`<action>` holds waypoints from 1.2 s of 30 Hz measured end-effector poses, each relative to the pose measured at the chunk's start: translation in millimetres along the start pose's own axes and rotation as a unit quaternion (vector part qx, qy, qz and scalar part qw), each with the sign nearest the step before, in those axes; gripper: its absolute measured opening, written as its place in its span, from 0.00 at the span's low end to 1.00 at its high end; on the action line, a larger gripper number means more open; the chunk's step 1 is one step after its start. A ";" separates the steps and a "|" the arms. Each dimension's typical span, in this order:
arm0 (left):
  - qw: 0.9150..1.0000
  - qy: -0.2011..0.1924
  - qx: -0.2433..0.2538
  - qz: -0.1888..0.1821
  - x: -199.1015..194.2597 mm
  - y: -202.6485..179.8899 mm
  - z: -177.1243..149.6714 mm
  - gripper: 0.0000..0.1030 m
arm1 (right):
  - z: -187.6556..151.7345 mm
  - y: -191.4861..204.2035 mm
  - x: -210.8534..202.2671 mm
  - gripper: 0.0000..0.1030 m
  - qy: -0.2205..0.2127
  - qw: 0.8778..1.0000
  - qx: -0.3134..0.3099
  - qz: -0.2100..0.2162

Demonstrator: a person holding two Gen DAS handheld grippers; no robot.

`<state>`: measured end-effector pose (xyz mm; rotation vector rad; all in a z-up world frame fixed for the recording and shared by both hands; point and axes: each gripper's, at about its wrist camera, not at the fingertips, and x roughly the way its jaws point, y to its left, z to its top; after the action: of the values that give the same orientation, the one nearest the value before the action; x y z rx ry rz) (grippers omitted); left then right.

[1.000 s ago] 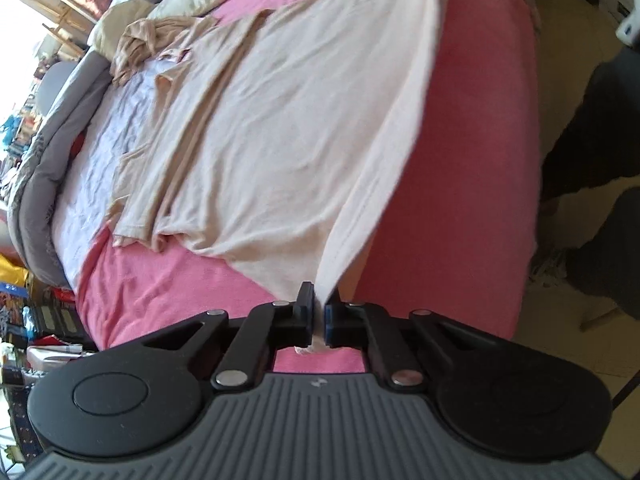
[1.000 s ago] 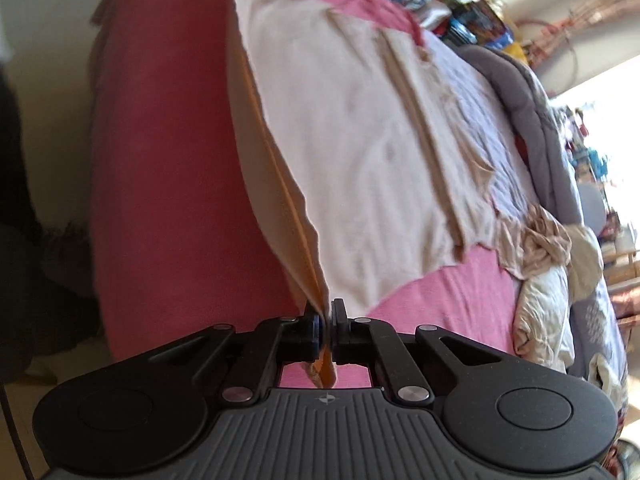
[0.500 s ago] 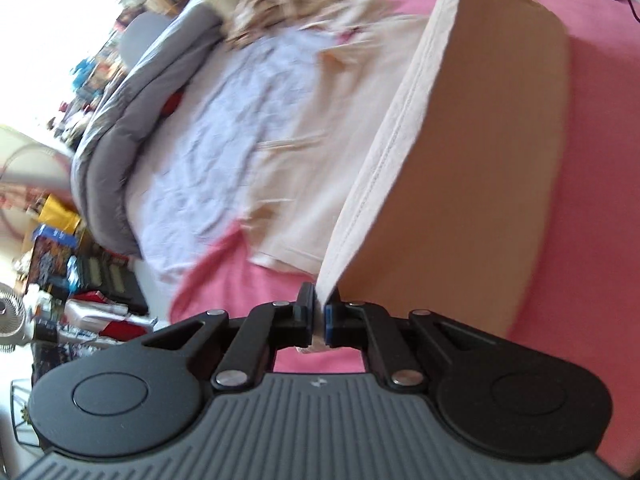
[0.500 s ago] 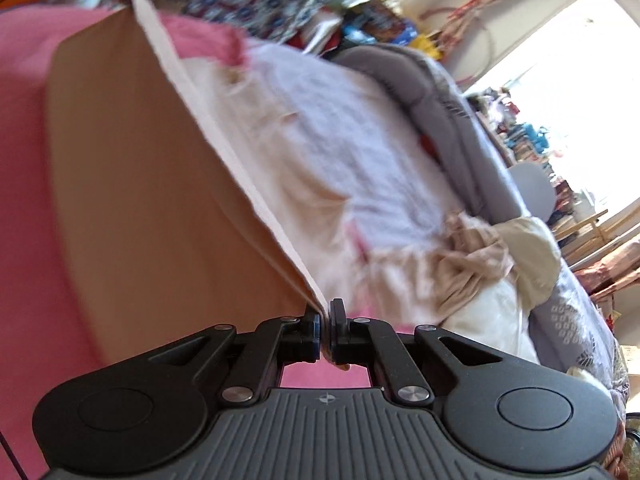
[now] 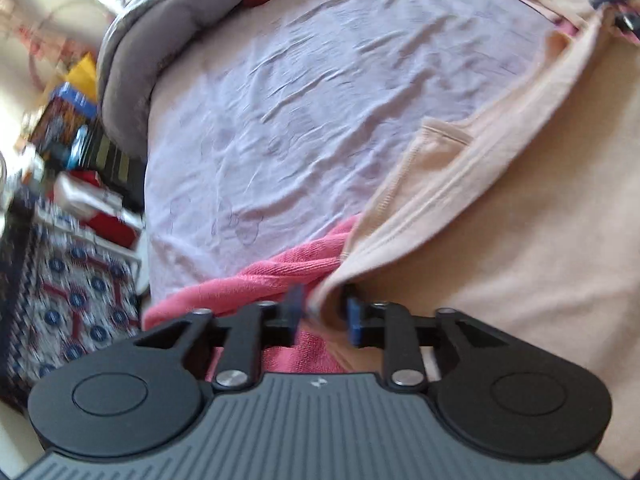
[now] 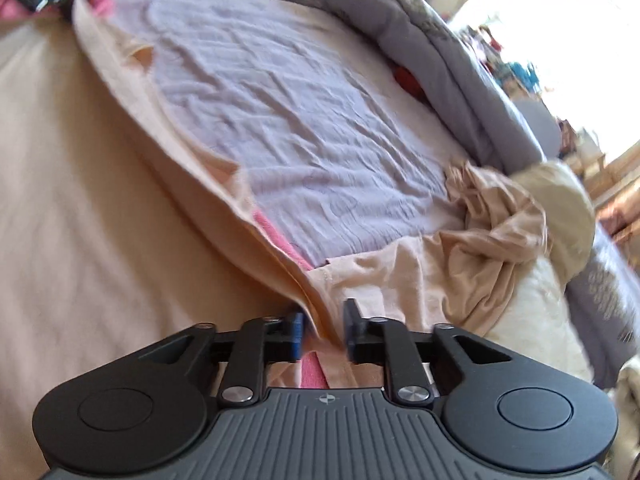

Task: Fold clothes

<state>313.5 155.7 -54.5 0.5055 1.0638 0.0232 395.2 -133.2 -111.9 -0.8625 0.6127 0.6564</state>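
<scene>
A peach garment (image 5: 520,220) lies folded over on itself on the bed, its doubled hem running along the lavender sheet (image 5: 320,80). My left gripper (image 5: 324,312) is low over the pink blanket (image 5: 256,276). Its jaws are opening and the garment's corner sits loose between the pads. In the right wrist view the same peach garment (image 6: 80,200) fills the left side. My right gripper (image 6: 323,328) is at its other corner, jaws also opening, with the fabric edge standing between the pads but not pressed.
A grey duvet (image 6: 440,60) is bunched along the far side of the bed. Crumpled tan clothes (image 6: 500,216) and a cream bundle (image 6: 560,200) lie beyond the right gripper. Boxes and a patterned cloth (image 5: 72,280) crowd the floor past the bed's end.
Both grippers carried the garment's hem across the bed and laid it over the far half. Their jaws, shut on the fabric before, have parted.
</scene>
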 end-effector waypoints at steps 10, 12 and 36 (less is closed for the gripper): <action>0.982 0.038 -0.184 -0.011 14.5 77.0 5.7 0.76 | -8.3 -68.7 6.0 0.55 0.029 0.978 0.203 0.023; 0.979 0.046 -0.199 -0.010 14.4 78.8 4.7 0.77 | -10.1 -74.6 3.0 0.56 0.030 0.971 0.235 0.021; 0.961 0.021 -0.260 -0.091 -99.2 56.7 -112.1 0.78 | -94.4 22.1 -150.0 0.56 0.058 0.972 0.187 0.133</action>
<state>182.7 223.6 7.9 -0.0686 1.0907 0.1479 261.5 -241.2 -63.4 -0.4716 0.9343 0.7052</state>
